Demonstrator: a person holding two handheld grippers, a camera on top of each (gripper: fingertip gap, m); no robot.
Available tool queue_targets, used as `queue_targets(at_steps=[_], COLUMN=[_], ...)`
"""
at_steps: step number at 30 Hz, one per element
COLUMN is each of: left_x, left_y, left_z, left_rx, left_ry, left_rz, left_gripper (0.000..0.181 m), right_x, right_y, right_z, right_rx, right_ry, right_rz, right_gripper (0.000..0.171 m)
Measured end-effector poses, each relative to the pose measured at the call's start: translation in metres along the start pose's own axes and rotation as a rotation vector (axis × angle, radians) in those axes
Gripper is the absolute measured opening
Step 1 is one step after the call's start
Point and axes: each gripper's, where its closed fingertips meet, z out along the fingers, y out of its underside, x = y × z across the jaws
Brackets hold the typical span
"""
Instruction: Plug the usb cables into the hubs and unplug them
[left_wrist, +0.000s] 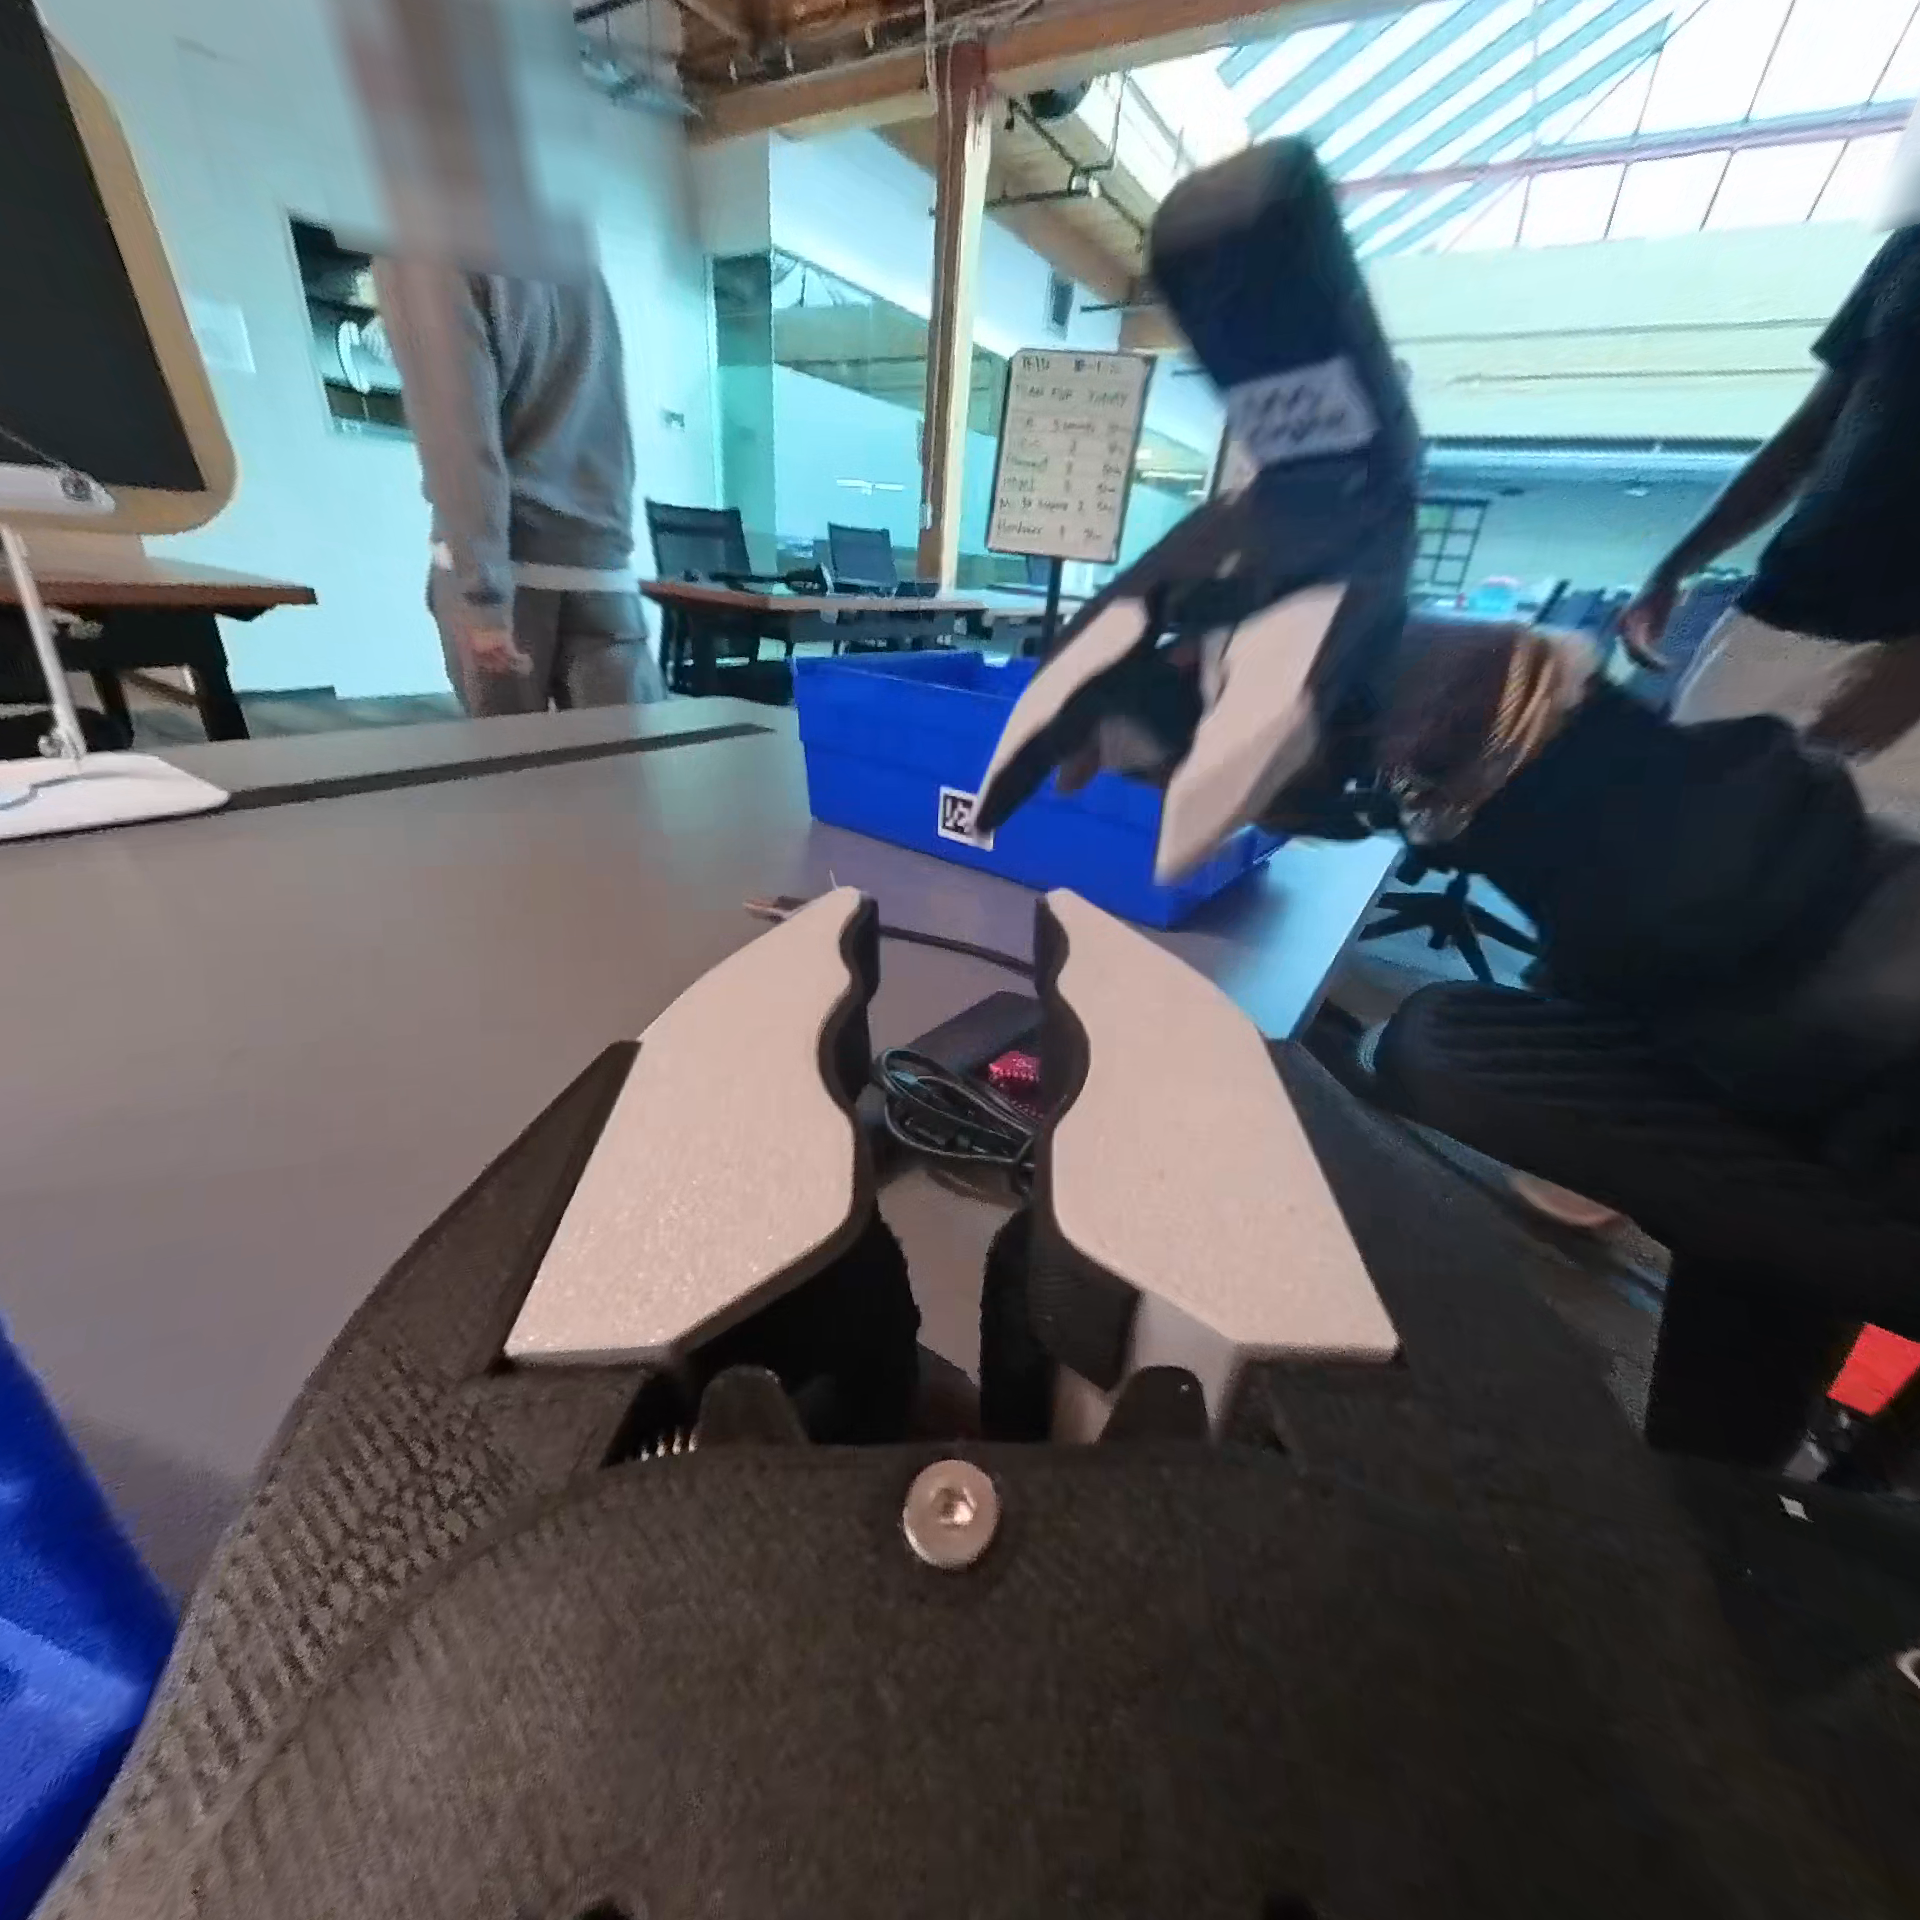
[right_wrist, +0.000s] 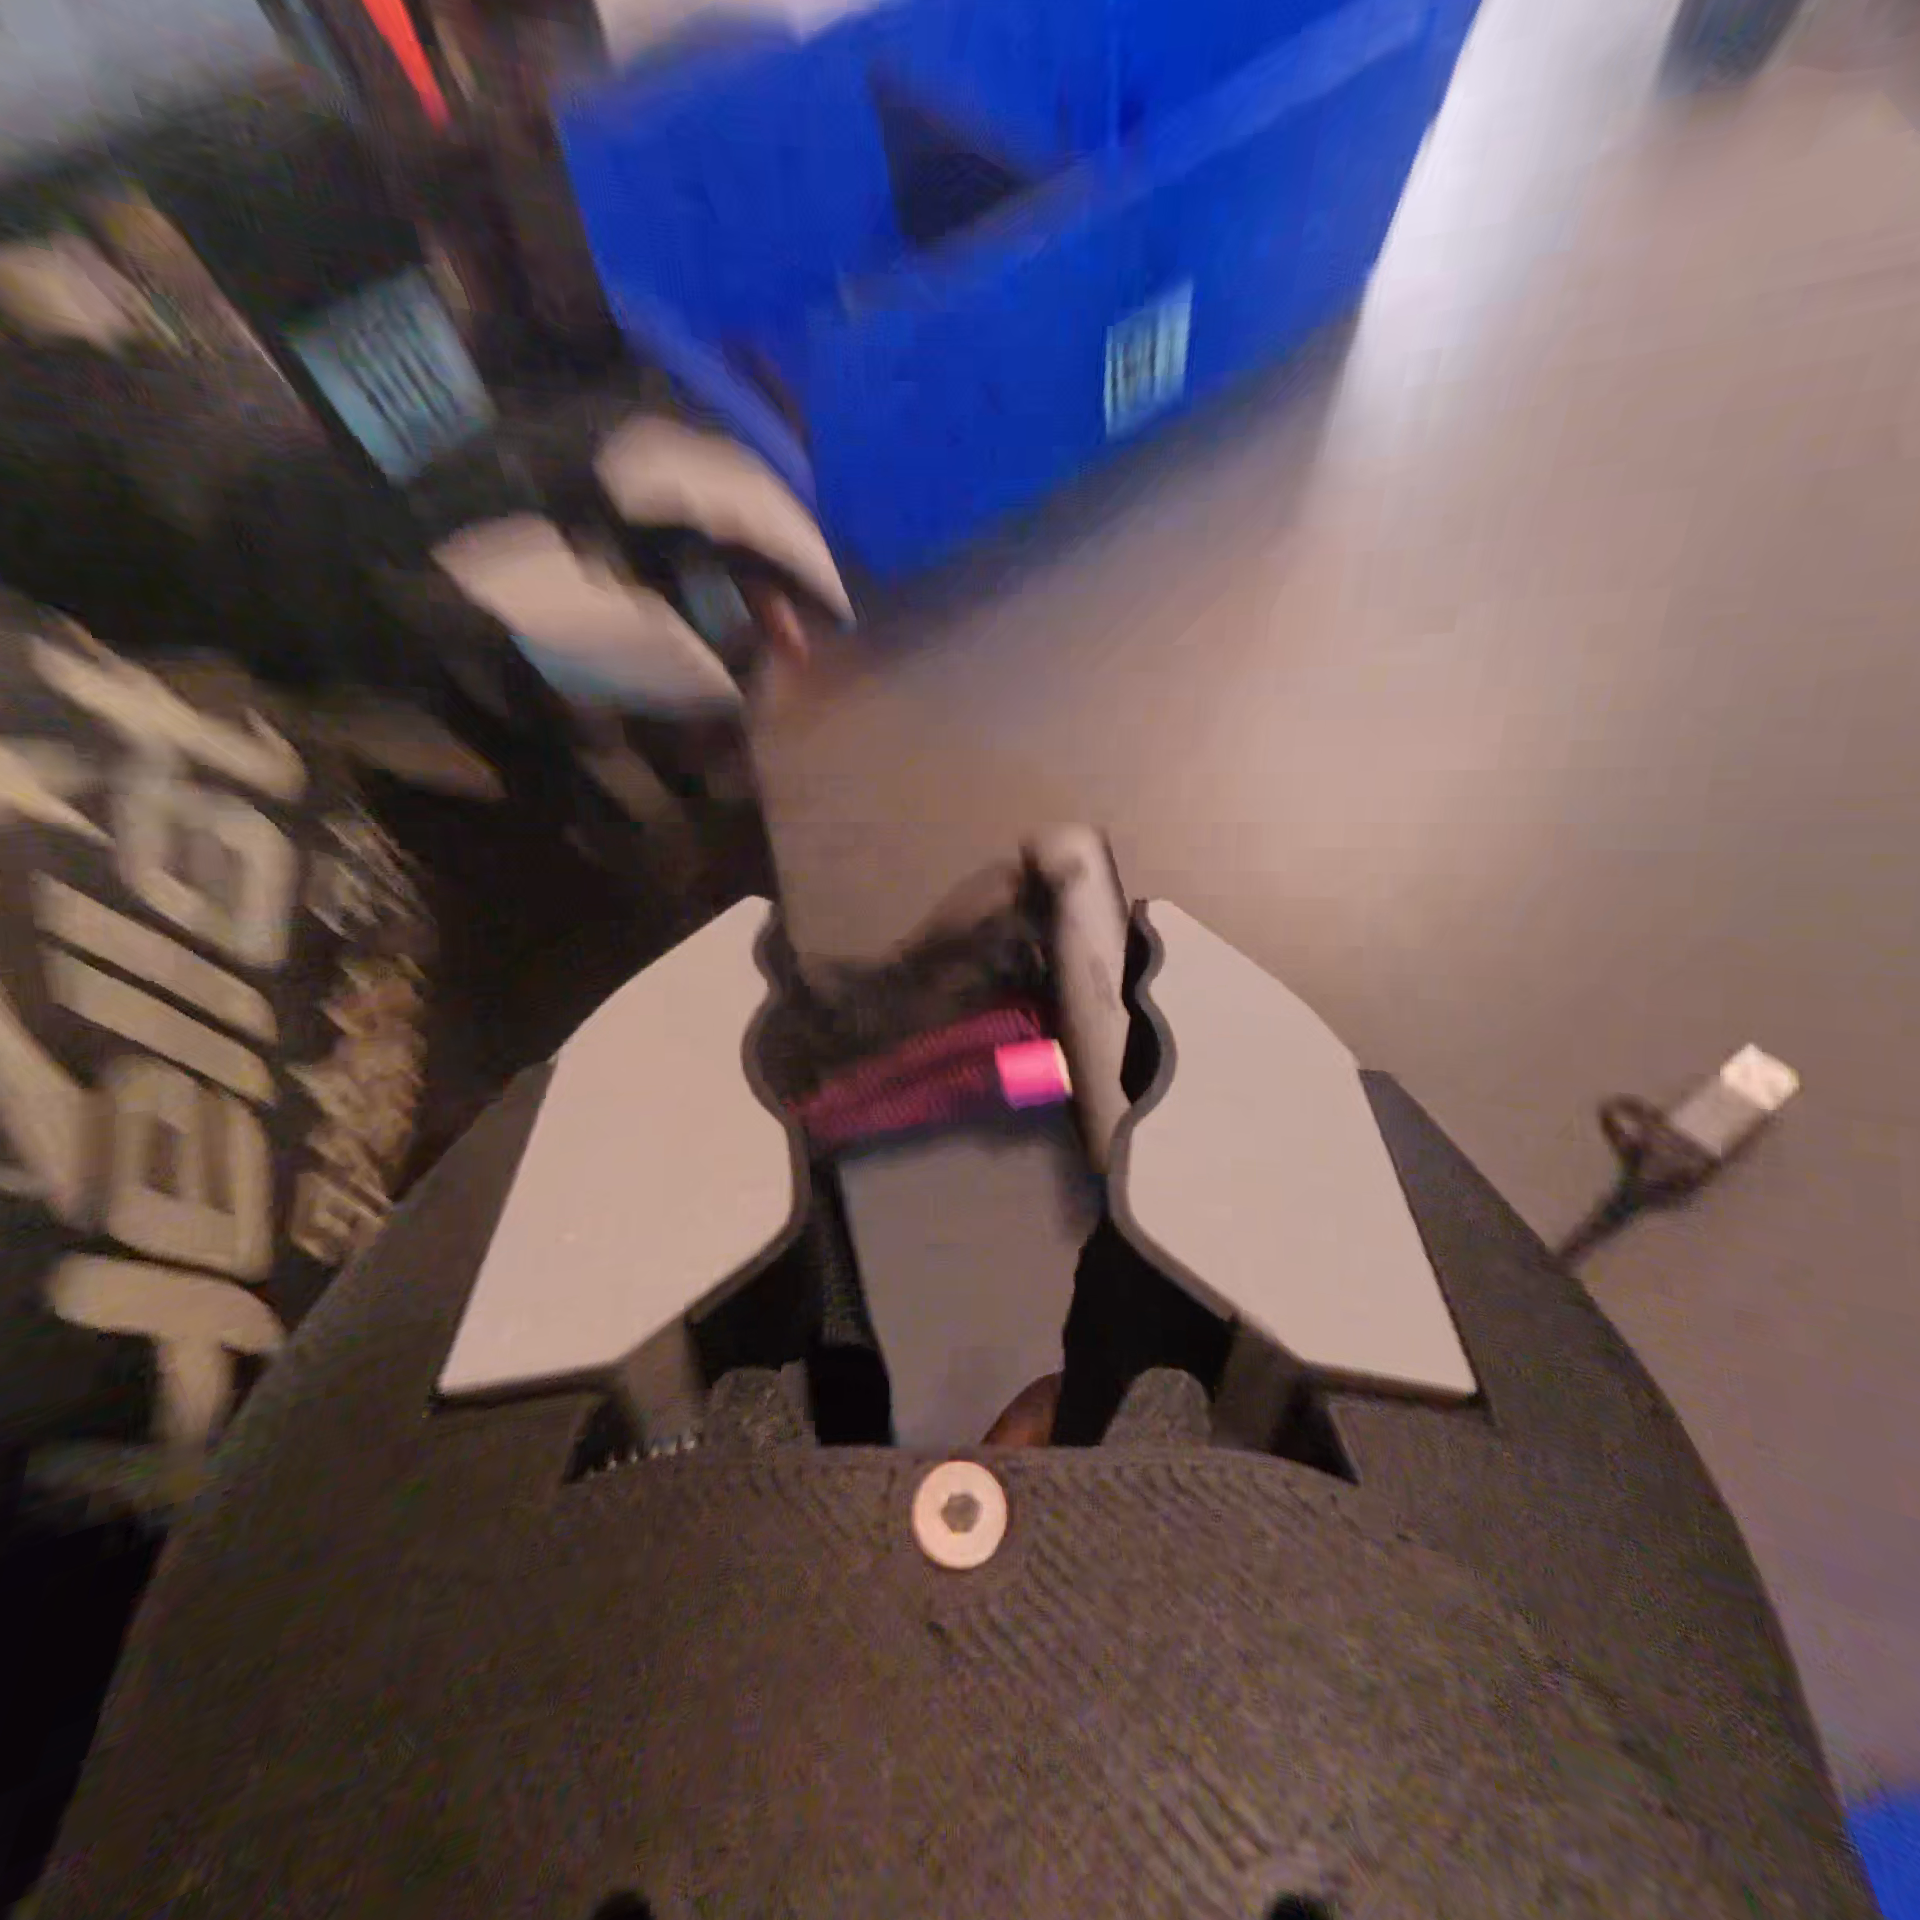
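The dark hub (right_wrist: 1086, 987) lay on the grey bench (right_wrist: 1507, 727), seen between the fingers of my right tongs (right_wrist: 956, 914), close against the right-hand finger. A coiled magenta cable (right_wrist: 914, 1081) with a pink connector (right_wrist: 1029, 1072) lay just beside it, touching or nearly so; blur hid whether it was plugged in. A black cable with a silver USB plug (right_wrist: 1735, 1101) lay apart on the bench to the right. My right tongs stood part open and gripped nothing; whether a finger touched the hub I could not tell. My left tongs (left_wrist: 956, 914) were also part open and empty, low over the bench, with the hub (left_wrist: 982, 1023) and a black cable coil (left_wrist: 945, 1117) seen in the gap. A blue bin (left_wrist: 894, 748) stood farther back on the bench.
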Motion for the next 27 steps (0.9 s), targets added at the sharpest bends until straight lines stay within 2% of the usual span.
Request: queue_targets(at_steps=[3, 6, 9, 13, 16, 17, 18, 21, 24, 27], left_x=[0.000, 0.001, 0.005, 0.009, 0.011, 0.012, 0.012, 0.013, 0.011, 0.009], left_y=[-0.006, -0.008, -0.004, -0.001, 0.001, 0.001, 0.001, 0.001, -0.003, -0.009], left_z=[-0.004, -0.006, -0.006, -0.006, -0.006, -0.005, -0.005, -0.006, -0.008, -0.010], left_rx=[0.031, 0.045, 0.035, 0.028, 0.025, 0.024, 0.023, 0.025, 0.046, 0.081], left_ry=[0.001, 0.009, 0.027, 0.046, 0.056, 0.059, 0.060, 0.062, 0.049, 0.034], left_rz=[0.040, 0.112, 0.153, 0.162, 0.163, 0.164, 0.165, 0.173, 0.185, 0.195], left_gripper=[0.028, 0.028, 0.028, 0.028, 0.028, 0.028, 0.028, 0.028, 0.028, 0.028], right_x=[0.023, 0.029, 0.028, 0.037, 0.045, 0.044, 0.046, 0.046, 0.044, 0.052], right_y=[0.050, 0.076, 0.078, 0.085, 0.095, 0.092, 0.090, 0.081, 0.045, 0.000], right_z=[0.028, 0.044, 0.046, 0.040, 0.042, 0.044, 0.045, 0.045, 0.035, 0.008], right_rx=[-0.278, -0.392, -0.371, -0.353, -0.384, -0.368, -0.358, -0.330, -0.162, 0.035], right_ry=[0.120, 0.107, 0.038, 0.031, 0.059, 0.054, 0.075, 0.106, 0.181, 0.361], right_rz=[-0.089, -0.116, -0.082, -0.100, -0.157, -0.171, -0.188, -0.271, -0.342, -0.423], right_gripper=[0.073, 0.068, 0.068, 0.072, 0.061, 0.051, 0.032, 0.032, 0.031, 0.031])
